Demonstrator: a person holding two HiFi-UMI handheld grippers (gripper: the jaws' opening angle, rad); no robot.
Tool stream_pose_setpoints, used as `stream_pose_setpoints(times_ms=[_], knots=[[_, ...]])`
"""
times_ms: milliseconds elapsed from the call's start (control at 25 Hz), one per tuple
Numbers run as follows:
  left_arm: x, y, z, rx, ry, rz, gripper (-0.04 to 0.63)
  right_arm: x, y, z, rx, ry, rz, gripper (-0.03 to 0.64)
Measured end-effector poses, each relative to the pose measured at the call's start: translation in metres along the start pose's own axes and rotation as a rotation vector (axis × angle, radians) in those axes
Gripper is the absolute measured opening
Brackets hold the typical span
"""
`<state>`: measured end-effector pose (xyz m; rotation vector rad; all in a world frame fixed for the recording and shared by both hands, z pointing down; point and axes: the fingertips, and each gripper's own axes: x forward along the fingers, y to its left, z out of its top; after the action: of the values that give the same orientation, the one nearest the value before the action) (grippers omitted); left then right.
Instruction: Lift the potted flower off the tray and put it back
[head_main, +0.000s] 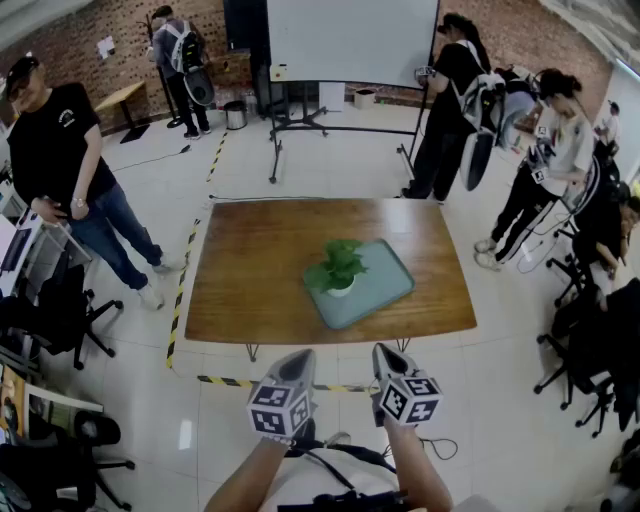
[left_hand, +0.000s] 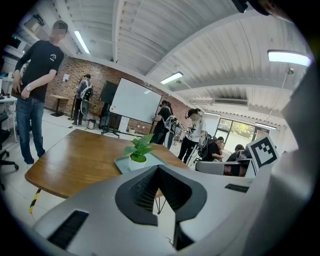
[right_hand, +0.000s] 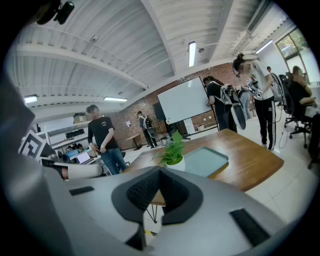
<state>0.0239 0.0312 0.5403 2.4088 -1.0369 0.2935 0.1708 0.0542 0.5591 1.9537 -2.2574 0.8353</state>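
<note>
Jaws of the left gripper (head_main: 296, 360) and the right gripper (head_main: 386, 354), at lower centre of the frame, are closed on nothing. Further up, mid-frame, the potted flower (head_main: 338, 272) stands on the left end of the tray (head_main: 388, 283). Arriving without opening first would probably topple it.

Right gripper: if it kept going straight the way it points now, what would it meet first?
Probably the potted flower on the tray, dead ahead of the right gripper; the near edge of the table could come first, depth is unclear.
</note>
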Motion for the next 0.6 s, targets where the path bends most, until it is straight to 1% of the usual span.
stream_pose_setpoints(times_ms=[280,320,440,600], knots=[[0.034,0.017,0.024,0.013,0.021,-0.031,-0.003,0.051,-0.017,0.016,0.035,0.011,-0.027,0.009],[0.039,0.019,0.027,0.013,0.024,-0.037,-0.003,0.06,-0.02,0.017,0.047,0.01,-0.032,0.023],[0.058,0.027,0.035,0.011,0.035,-0.057,-0.003,0.089,-0.031,0.019,0.092,0.02,-0.044,0.028],[0.083,0.036,0.042,0.012,0.06,-0.088,-0.003,0.127,-0.049,0.017,0.154,0.045,-0.087,0.043]])
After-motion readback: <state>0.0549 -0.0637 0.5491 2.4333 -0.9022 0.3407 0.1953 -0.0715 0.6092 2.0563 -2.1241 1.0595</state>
